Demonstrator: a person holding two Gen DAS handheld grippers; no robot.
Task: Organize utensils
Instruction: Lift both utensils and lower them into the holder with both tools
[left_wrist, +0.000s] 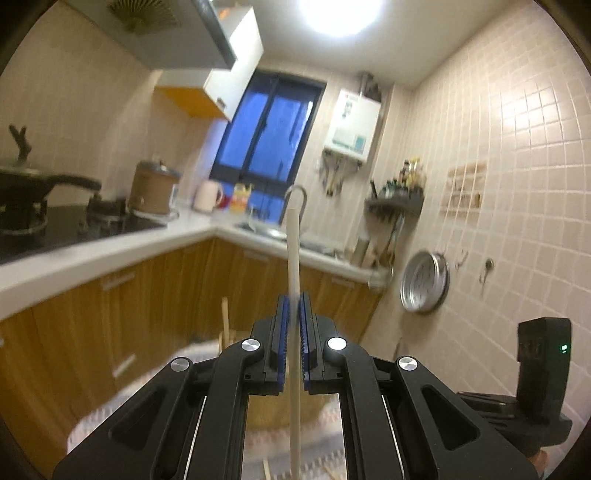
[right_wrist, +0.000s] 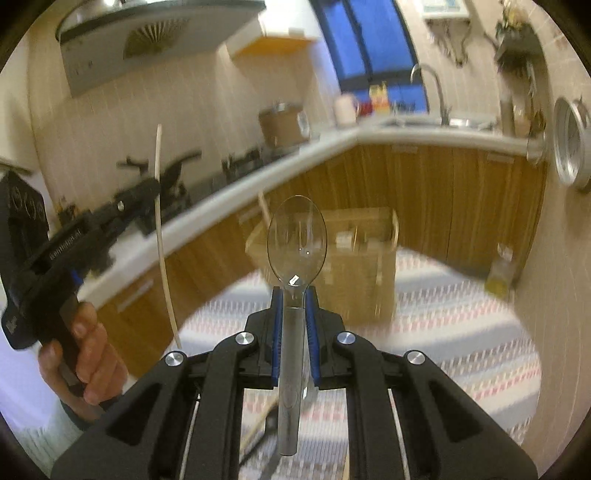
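Clear spoon (right_wrist: 296, 236) only in right view

Two black tools (left_wrist: 294, 306) (right_wrist: 294, 299) with ribbed blue pads (left_wrist: 303, 332), round silver screws, one green light.

**Both grippers raised, jaws closed**

The left gripper (left_wrist: 294, 314) points almost level, and its blue pads are pressed together on a thin pale stick (left_wrist: 294, 266). A hand (right_wrist: 86, 354) holds its black handle from below, fingers wrapped around. The right gripper (right_wrist: 294, 295) tilts a little downward, and its jaws are clamped on the handle of a clear spoon (right_wrist: 296, 240).
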